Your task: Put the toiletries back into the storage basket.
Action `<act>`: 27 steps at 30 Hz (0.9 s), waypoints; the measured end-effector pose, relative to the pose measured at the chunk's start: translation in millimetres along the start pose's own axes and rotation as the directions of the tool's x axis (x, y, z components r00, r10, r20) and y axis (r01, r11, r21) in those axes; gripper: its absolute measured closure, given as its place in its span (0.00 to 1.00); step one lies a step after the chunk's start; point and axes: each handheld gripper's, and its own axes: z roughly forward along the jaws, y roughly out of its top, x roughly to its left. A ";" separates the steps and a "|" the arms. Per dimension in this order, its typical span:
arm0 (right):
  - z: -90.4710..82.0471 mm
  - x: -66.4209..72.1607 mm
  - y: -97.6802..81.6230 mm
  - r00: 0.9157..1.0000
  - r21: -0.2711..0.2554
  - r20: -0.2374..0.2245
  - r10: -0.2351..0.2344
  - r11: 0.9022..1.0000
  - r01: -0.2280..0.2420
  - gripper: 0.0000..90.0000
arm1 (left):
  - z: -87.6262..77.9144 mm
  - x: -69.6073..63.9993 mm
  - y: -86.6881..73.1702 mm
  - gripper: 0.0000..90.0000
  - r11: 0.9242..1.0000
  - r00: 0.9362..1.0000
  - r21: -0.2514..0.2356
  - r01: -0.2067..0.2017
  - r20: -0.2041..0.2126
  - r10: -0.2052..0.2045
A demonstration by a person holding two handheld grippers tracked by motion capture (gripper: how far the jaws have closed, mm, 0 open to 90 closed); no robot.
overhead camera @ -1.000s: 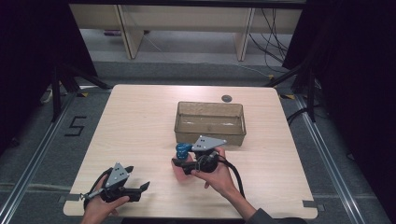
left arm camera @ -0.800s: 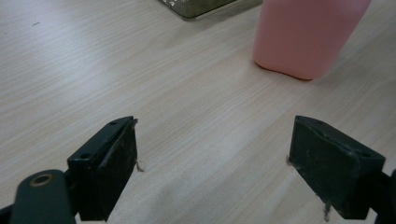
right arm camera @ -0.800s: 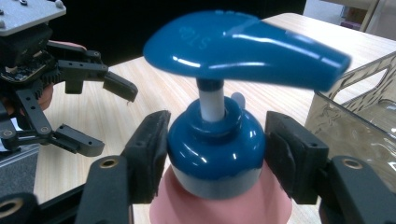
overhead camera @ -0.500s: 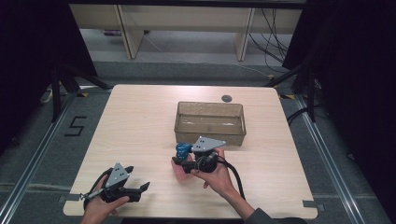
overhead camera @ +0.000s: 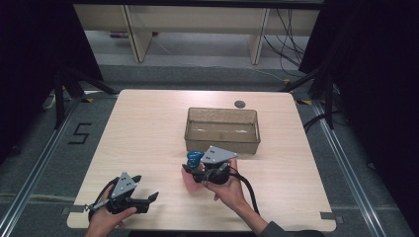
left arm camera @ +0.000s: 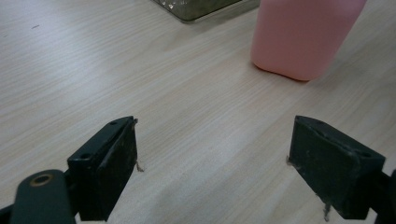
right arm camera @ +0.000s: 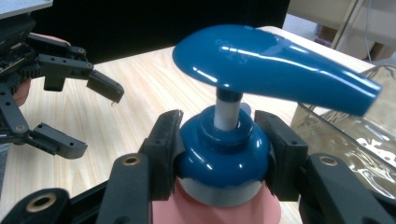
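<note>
Near the front edge of the pale wood desk, my right claw is clamped on the blue collar of one pink pump bottle, which stands upright just before a clear rectangular bin. My left claw rests low at the front left with its jaws spread wide, nothing between them. One small dark disc, perhaps a cable hole, sits behind the bin. Grey floor and shelving lie beyond.

One readable mark: a black "5" was taped on the grey floor, left of the tabletop. Nothing else legible.
</note>
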 end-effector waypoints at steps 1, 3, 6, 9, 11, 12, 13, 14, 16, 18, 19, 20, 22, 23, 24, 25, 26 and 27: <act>0.2 -1.7 -0.1 1.000 -0.013 0.011 -0.004 1.000 0.004 0.59 | -0.3 -0.2 -0.2 0.17 1.000 1.000 0.004 0.000 -0.002 0.000; -0.8 -2.2 0.2 1.000 0.003 0.012 0.014 1.000 -0.014 0.59 | -0.1 -0.1 -0.2 0.17 1.000 1.000 0.002 0.003 -0.001 -0.003; -2.0 -4.4 1.3 1.000 -0.001 0.016 0.020 1.000 -0.020 0.59 | 0.0 0.0 0.0 0.17 1.000 1.000 0.000 0.000 0.001 0.000; -5.6 -8.3 4.4 0.999 -0.016 0.021 0.027 1.000 -0.027 0.59 | 0.3 -0.3 -0.5 0.17 1.000 1.000 0.003 0.004 0.001 -0.004; -8.3 -10.9 7.5 0.999 -0.019 0.027 0.027 0.999 -0.027 0.59 | 0.6 0.5 -0.1 0.17 1.000 1.000 0.000 -0.007 0.000 0.007; -7.2 -11.6 8.2 1.000 -0.030 0.016 0.022 0.999 -0.021 0.59 | 1.1 0.0 -0.9 0.17 1.000 1.000 0.000 0.000 0.005 0.000; -8.6 -11.7 9.9 0.999 -0.016 0.021 0.034 0.999 -0.034 0.59 | 0.9 0.1 -1.2 0.17 1.000 1.000 0.006 -0.001 0.004 0.001; -8.6 -12.6 11.0 0.999 -0.018 0.016 0.034 0.999 -0.034 0.59 | 0.9 -0.3 -1.5 0.17 1.000 1.000 0.007 0.006 -0.001 -0.006; -10.1 -15.0 14.0 0.999 -0.031 0.037 0.026 0.999 -0.025 0.59 | 1.1 1.1 -0.5 0.17 1.000 1.000 0.003 -0.004 0.003 0.004; -12.5 -16.7 17.1 0.999 -0.034 0.033 0.039 0.999 -0.038 0.59 | 1.4 0.4 -1.3 0.17 1.000 1.000 0.004 0.007 0.004 -0.007; -14.2 -17.9 18.8 0.999 -0.033 0.033 0.043 0.999 -0.042 0.59 | 1.2 0.1 -1.7 0.17 1.000 1.000 0.004 0.009 0.002 -0.009; -14.9 -19.3 20.4 0.998 -0.040 0.034 0.044 0.998 -0.043 0.59 | 1.1 0.4 -1.7 0.17 1.000 1.000 0.004 0.008 0.003 -0.008; -17.1 -21.7 24.1 0.998 -0.039 0.026 0.049 0.998 -0.048 0.59 | 1.2 0.6 -0.7 0.17 1.000 1.000 -0.005 0.005 0.004 -0.005; -18.2 -23.1 25.8 0.998 -0.046 0.045 0.036 0.998 -0.034 0.59 | 1.1 0.1 -0.8 0.17 1.000 1.000 -0.005 0.011 0.006 -0.011; -19.7 -23.2 27.4 0.998 -0.037 0.041 0.055 0.998 -0.053 0.59 | 0.9 0.0 -1.2 0.17 1.000 1.000 -0.003 0.006 0.007 -0.006; -20.9 -24.4 28.9 0.998 -0.043 0.051 0.047 0.998 -0.045 0.59 | 0.8 0.0 -1.7 0.17 1.000 1.000 0.003 0.007 0.005 -0.007; -21.7 -25.6 30.3 0.998 -0.042 0.055 0.043 0.998 -0.041 0.59 | 1.0 0.3 -1.8 0.17 1.000 1.000 0.005 0.008 0.003 -0.008; -21.9 -26.6 31.3 0.997 -0.053 0.064 0.042 0.998 -0.039 0.59 | 1.0 0.3 -1.4 0.17 1.000 1.000 0.004 0.011 0.000 -0.011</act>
